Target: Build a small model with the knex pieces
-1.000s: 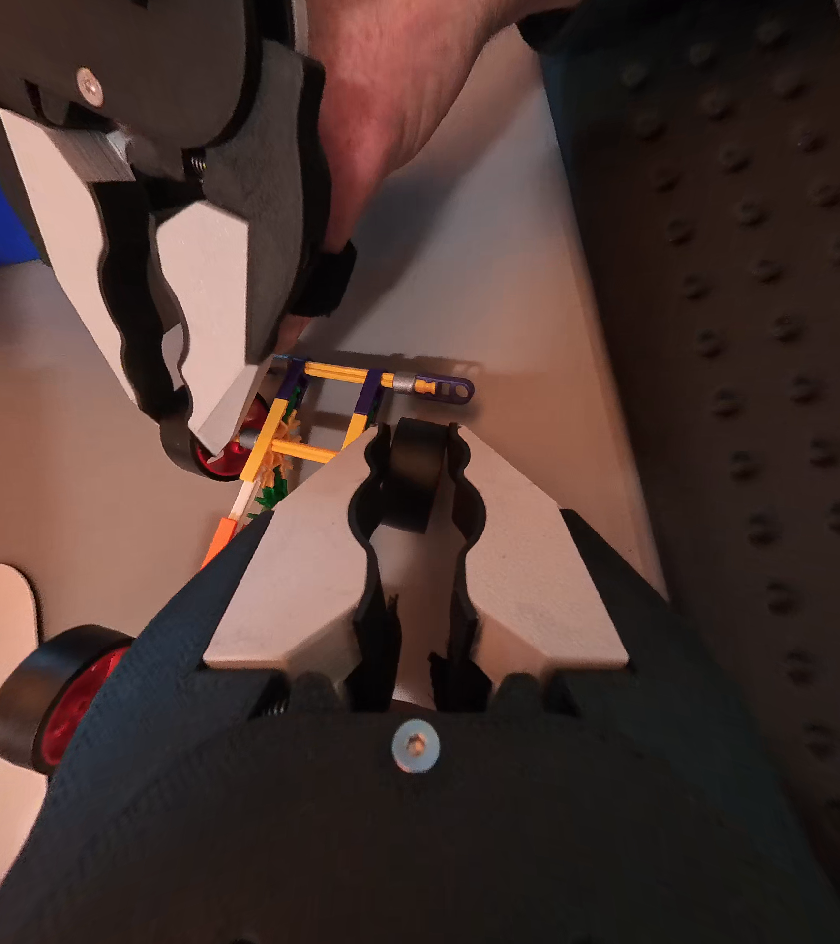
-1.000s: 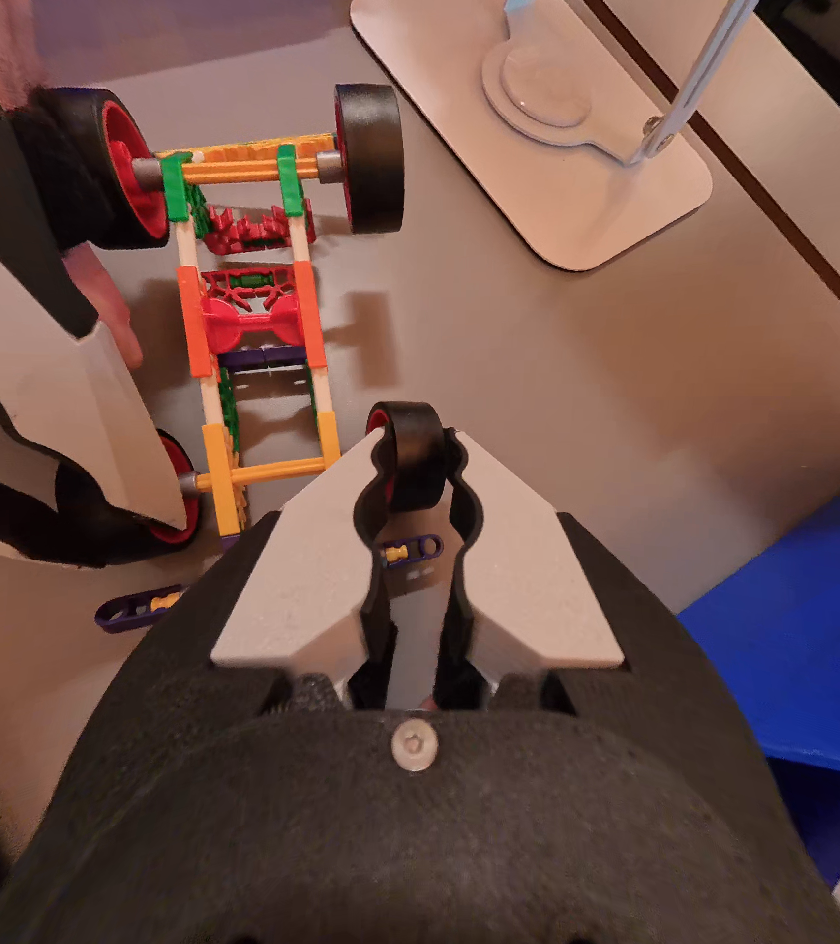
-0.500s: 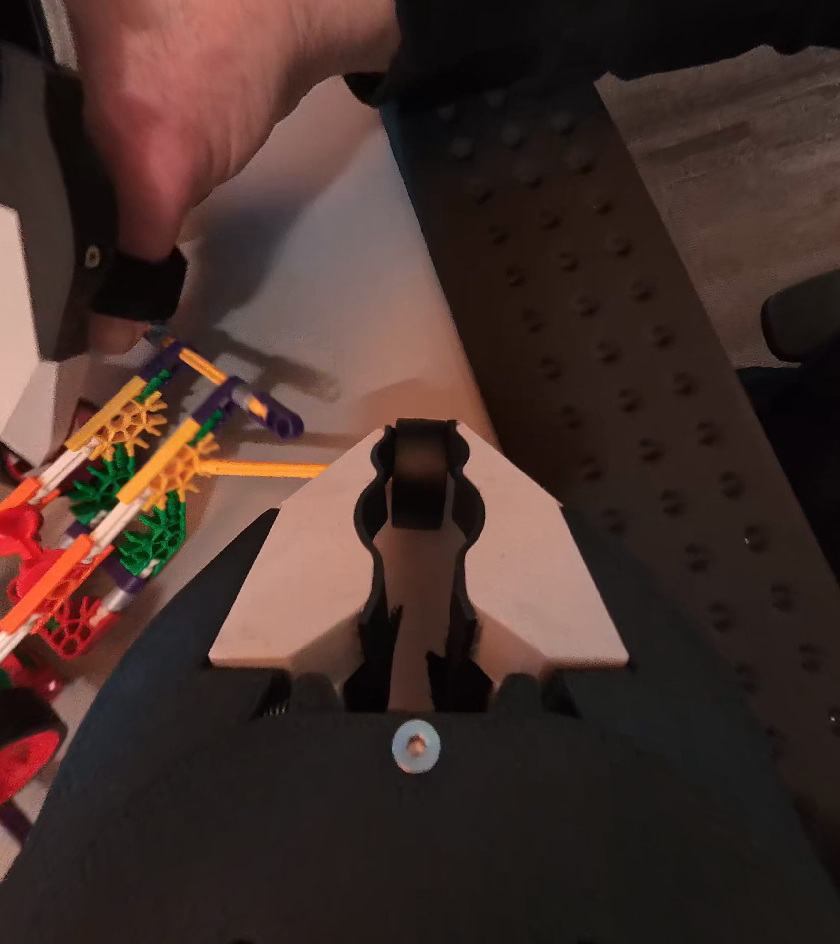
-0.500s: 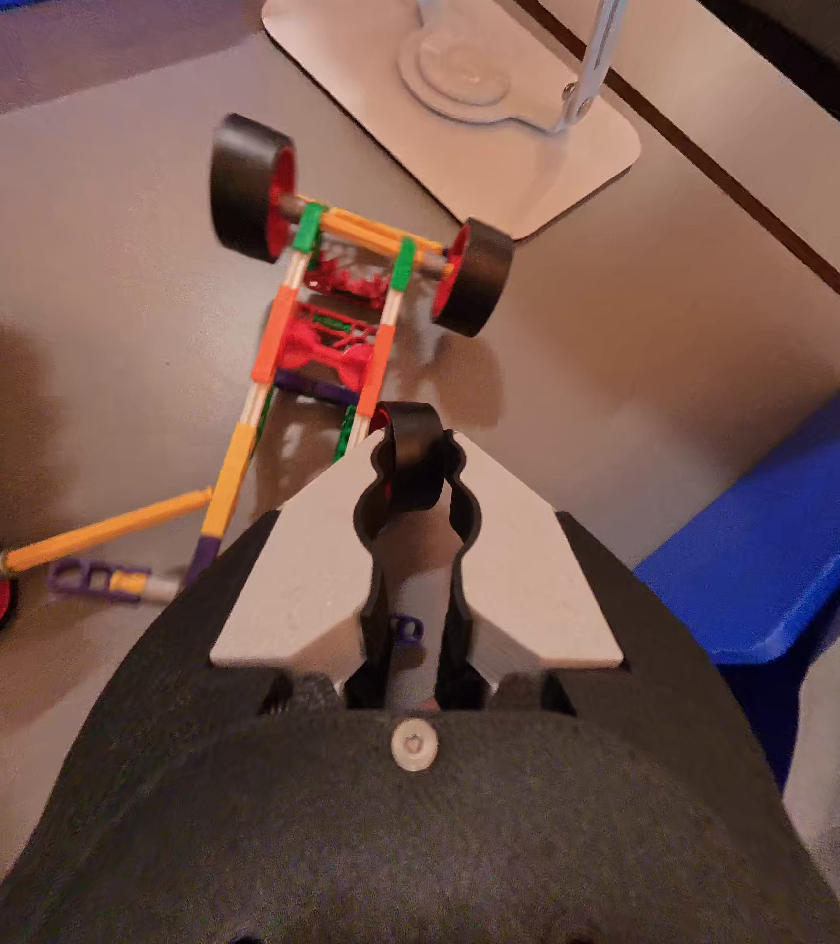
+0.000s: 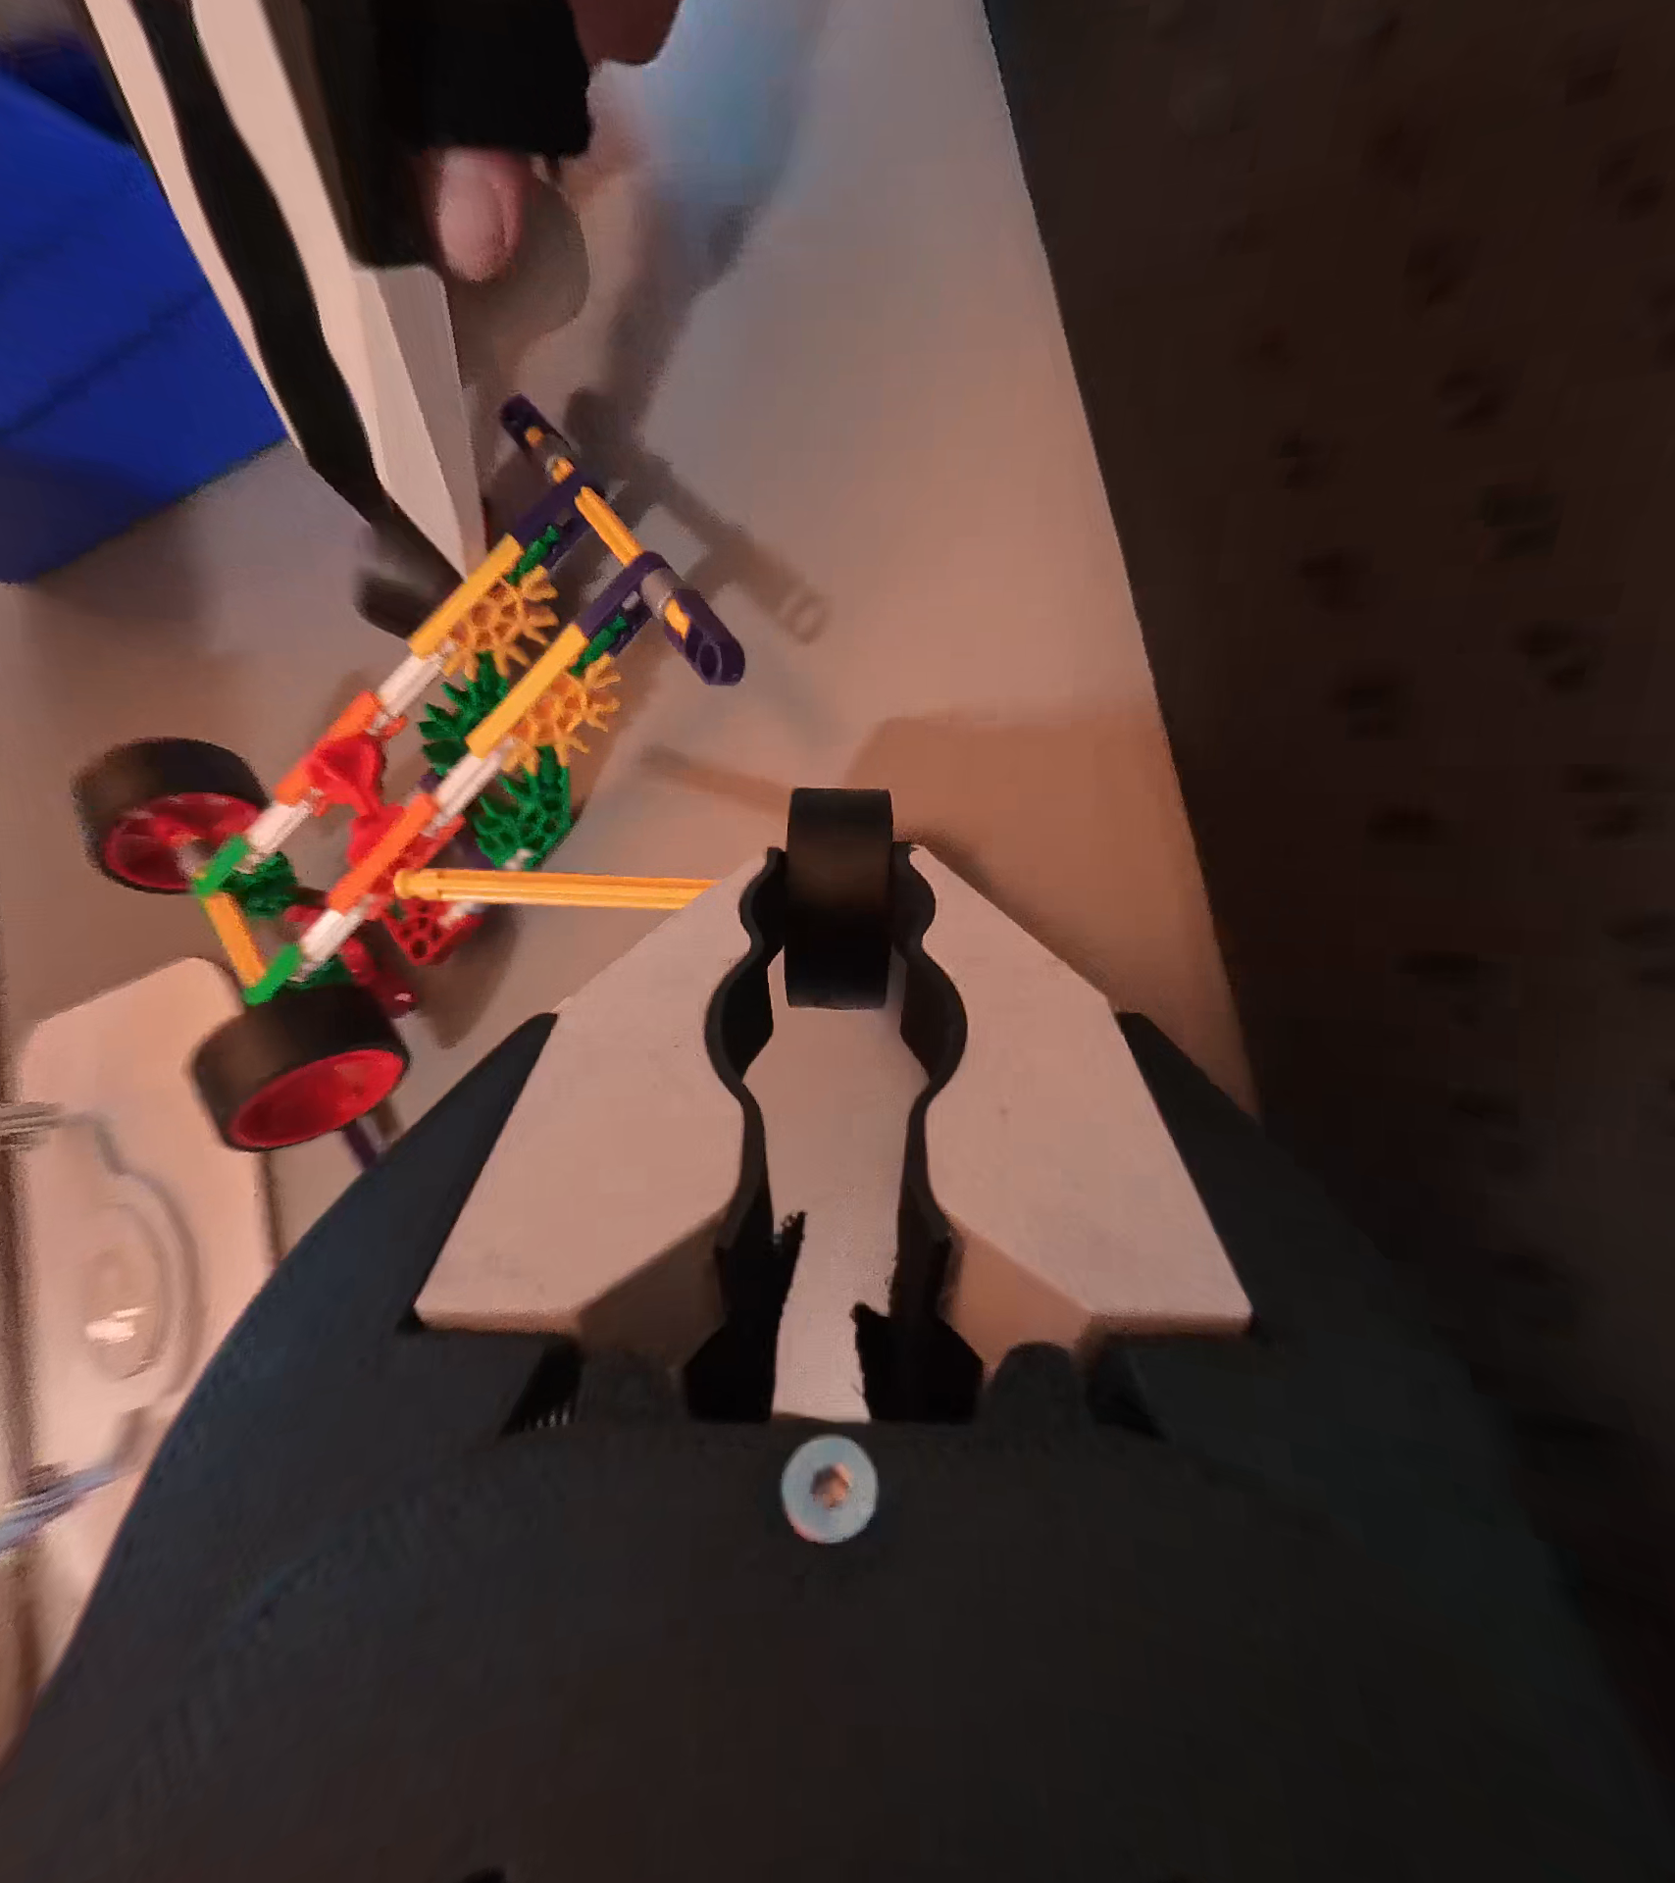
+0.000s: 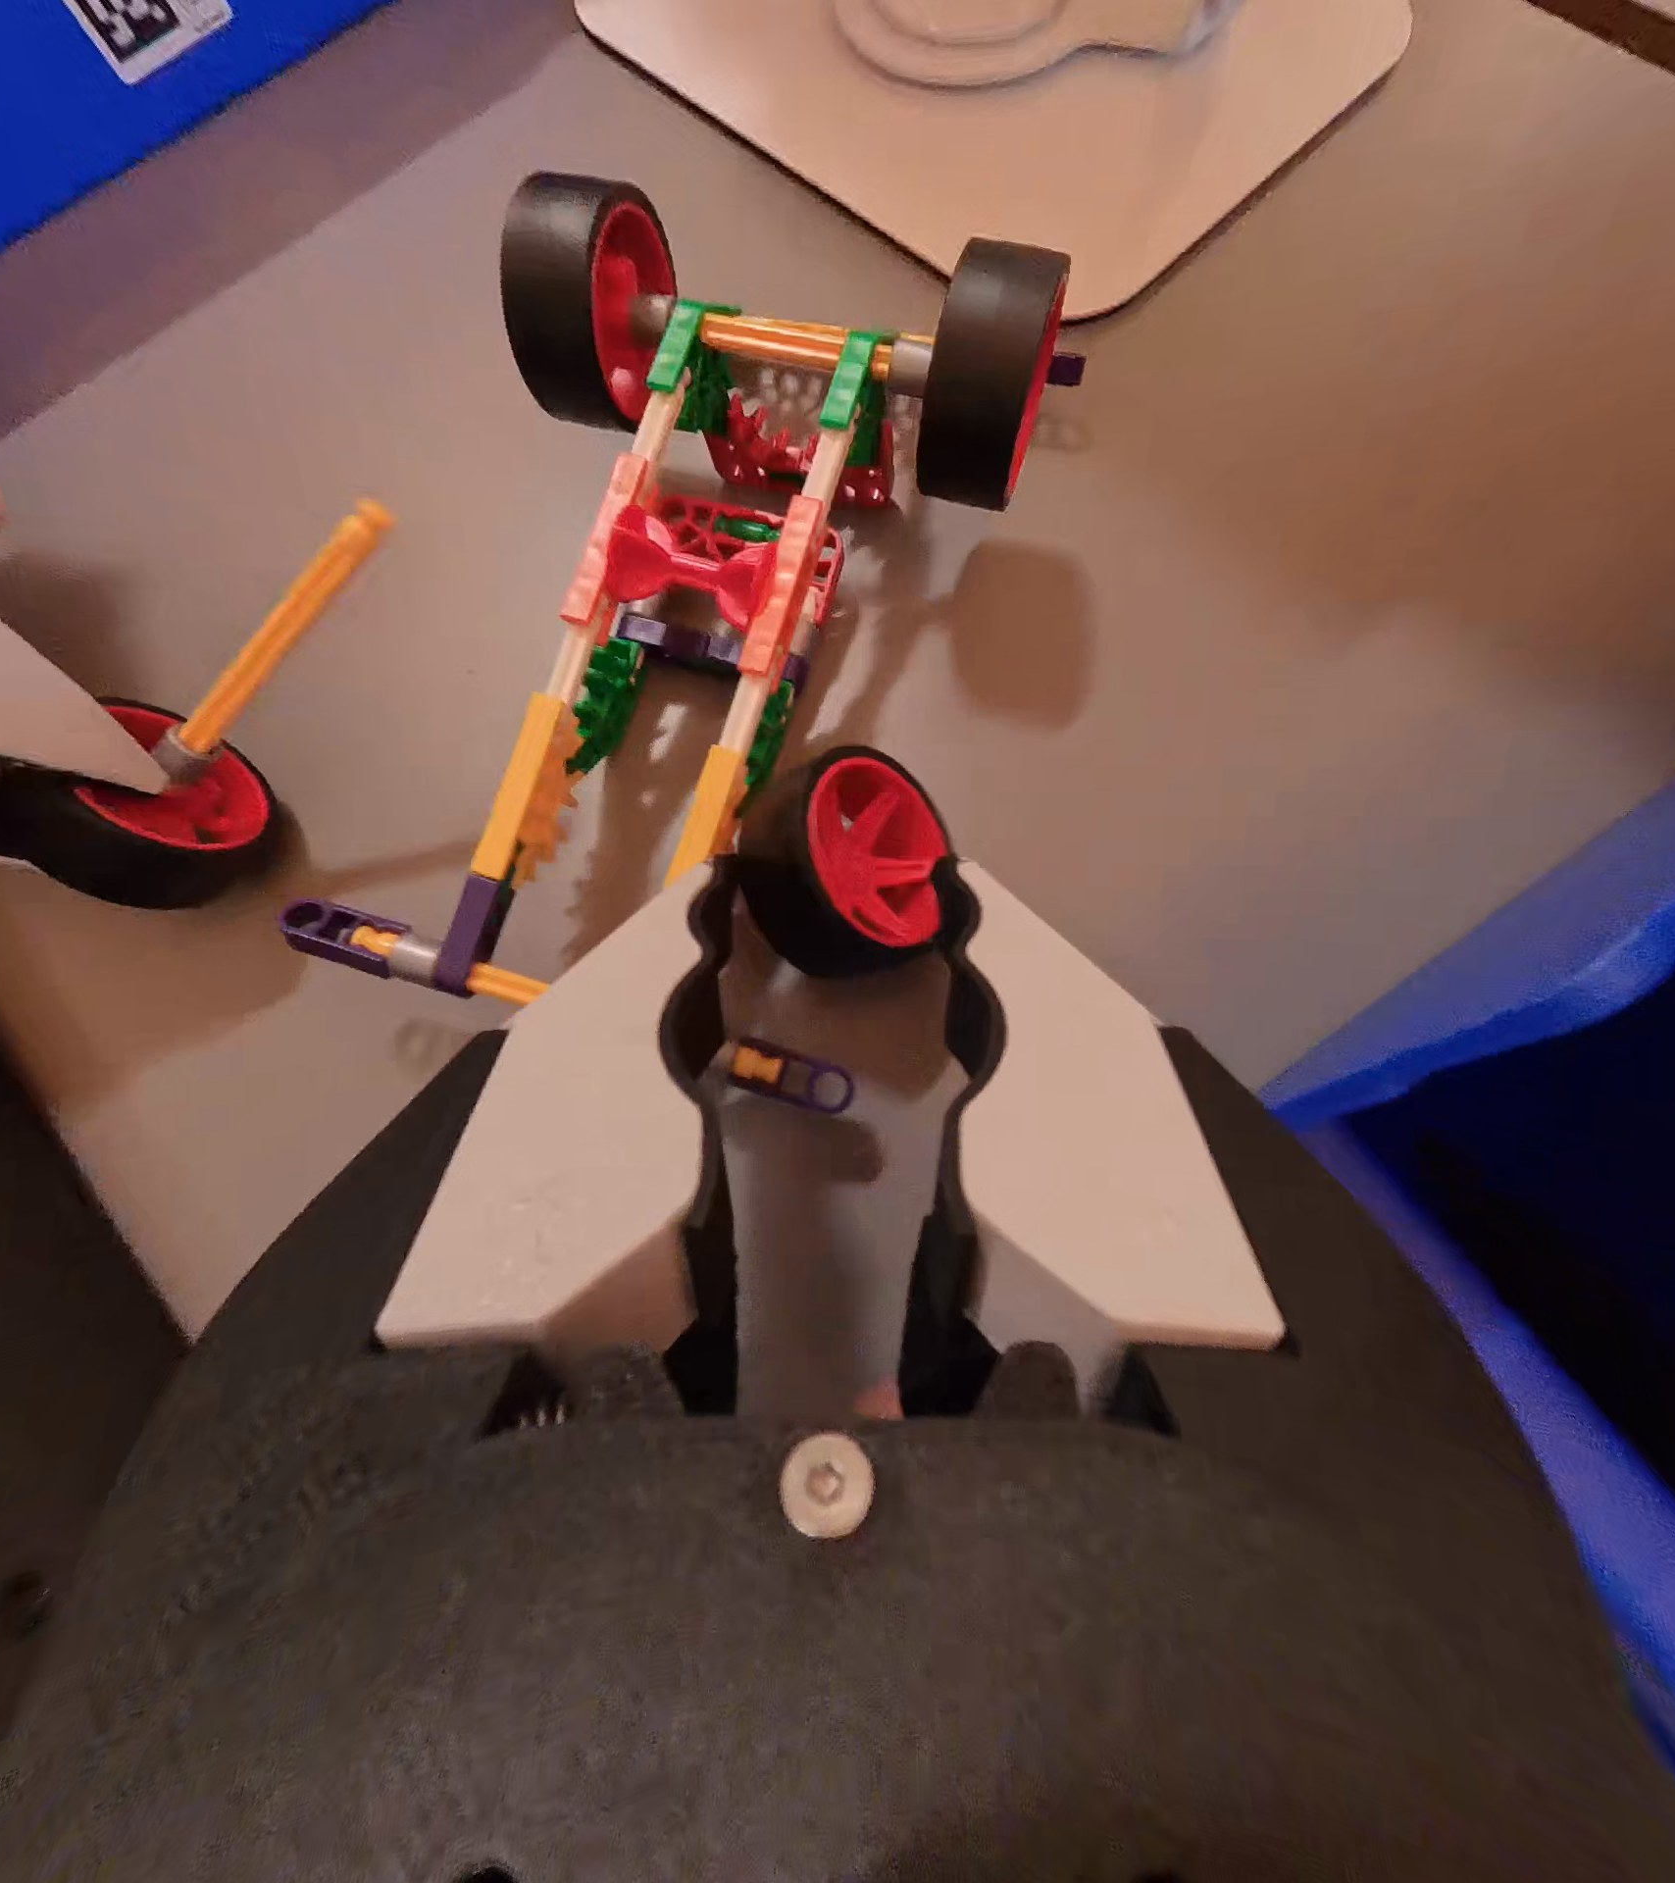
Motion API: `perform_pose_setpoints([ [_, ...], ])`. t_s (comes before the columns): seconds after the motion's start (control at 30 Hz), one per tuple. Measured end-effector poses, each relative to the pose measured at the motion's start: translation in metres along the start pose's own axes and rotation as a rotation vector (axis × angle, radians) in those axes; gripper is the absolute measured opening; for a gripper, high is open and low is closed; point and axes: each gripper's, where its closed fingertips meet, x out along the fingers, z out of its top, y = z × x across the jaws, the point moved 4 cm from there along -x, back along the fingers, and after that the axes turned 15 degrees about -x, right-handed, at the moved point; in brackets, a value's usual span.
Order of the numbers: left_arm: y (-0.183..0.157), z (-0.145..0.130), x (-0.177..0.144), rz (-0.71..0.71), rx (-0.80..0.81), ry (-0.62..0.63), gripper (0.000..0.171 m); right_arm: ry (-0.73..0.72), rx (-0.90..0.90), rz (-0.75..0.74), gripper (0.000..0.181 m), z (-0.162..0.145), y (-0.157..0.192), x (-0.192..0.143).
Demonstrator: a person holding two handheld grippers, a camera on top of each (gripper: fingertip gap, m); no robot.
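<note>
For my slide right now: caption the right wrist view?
Right gripper clamps a small red wheel beside the toy car; left gripper holds another wheel on an orange rod.

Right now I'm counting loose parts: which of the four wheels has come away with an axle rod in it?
The wheel in the left gripper: its orange rod sticks out free. The right gripper's wheel shows no rod; two rear wheels remain on the car.

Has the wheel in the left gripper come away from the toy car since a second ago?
Yes. The left gripper has pulled its wheel and yellow axle sideways off the toy car, which lies by the white base plate.
</note>
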Motion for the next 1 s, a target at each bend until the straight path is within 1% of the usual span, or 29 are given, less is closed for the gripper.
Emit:
perform_pose_setpoints([
  [0.03,-0.002,0.000,-0.001,0.040,0.048,0.002,0.018,-0.019,0.003,-0.019,0.047,0.003,-0.001,-0.004],
  [0.17,-0.005,-0.002,-0.003,0.213,0.206,0.000,0.018,-0.147,0.016,-0.061,0.049,0.022,0.000,-0.029],
  [0.2,-0.003,-0.001,-0.004,0.265,0.238,-0.013,0.018,-0.185,-0.001,-0.046,0.046,0.029,0.009,-0.034],
  [0.23,-0.001,0.000,-0.005,0.321,0.277,-0.025,0.019,-0.232,-0.010,0.011,0.041,0.038,0.023,-0.038],
  [0.27,0.000,0.000,-0.005,0.358,0.314,-0.028,0.018,-0.275,-0.019,0.081,0.039,0.047,0.040,-0.039],
  [0.33,0.000,0.004,-0.006,0.427,0.371,-0.063,0.018,-0.343,-0.055,0.187,0.037,0.064,0.069,-0.037],
  [0.37,-0.001,0.004,-0.005,0.443,0.401,-0.056,0.018,-0.354,-0.069,0.223,0.035,0.071,0.081,-0.034],
  [0.43,-0.003,0.008,-0.006,0.491,0.469,-0.082,0.018,-0.352,-0.089,0.233,0.035,0.079,0.093,-0.024],
  [0.5,-0.007,0.012,-0.008,0.527,0.531,-0.116,0.018,-0.310,-0.078,0.239,0.035,0.081,0.097,-0.013],
  [0.53,-0.009,0.013,-0.008,0.541,0.560,-0.126,0.018,-0.302,-0.092,0.243,0.031,0.081,0.099,-0.009],
  [0.57,-0.010,0.013,-0.008,0.546,0.569,-0.119,0.018,-0.318,-0.106,0.263,0.012,0.084,0.102,-0.009],
  [0.6,-0.008,0.013,-0.008,0.560,0.571,-0.116,0.018,-0.333,-0.102,0.280,0.006,0.086,0.103,-0.009],
  [0.63,-0.006,0.012,-0.008,0.570,0.573,-0.121,0.018,-0.339,-0.099,0.280,0.005,0.087,0.103,-0.010],
  [0.7,0.001,0.011,-0.010,0.588,0.529,-0.139,0.019,-0.378,-0.100,0.246,0.004,0.092,0.098,-0.015],
  [0.73,0.006,0.014,-0.015,0.630,0.496,-0.168,0.022,-0.420,-0.080,0.235,0.003,0.095,0.093,-0.020],
  [0.8,0.016,0.022,-0.028,0.716,0.429,-0.234,0.040,-0.469,-0.044,0.184,0.003,0.097,0.079,-0.028],
  [0.83,0.018,0.025,-0.033,0.721,0.360,-0.267,0.044,-0.484,-0.041,0.171,0.003,0.098,0.076,-0.032],
  [0.87,0.022,0.027,-0.037,0.717,0.275,-0.312,0.052,-0.493,-0.047,0.167,0.003,0.098,0.075,-0.036],
  [0.9,0.026,0.029,-0.040,0.701,0.190,-0.342,0.070,-0.505,-0.055,0.166,0.003,0.099,0.076,-0.040],
  [0.93,0.030,0.030,-0.041,0.675,0.095,-0.359,0.084,-0.523,-0.065,0.170,0.002,0.101,0.078,-0.043],
  [1.0,0.037,0.032,-0.037,0.578,-0.084,-0.394,0.090,-0.532,-0.094,0.171,0.002,0.105,0.085,-0.043],
])
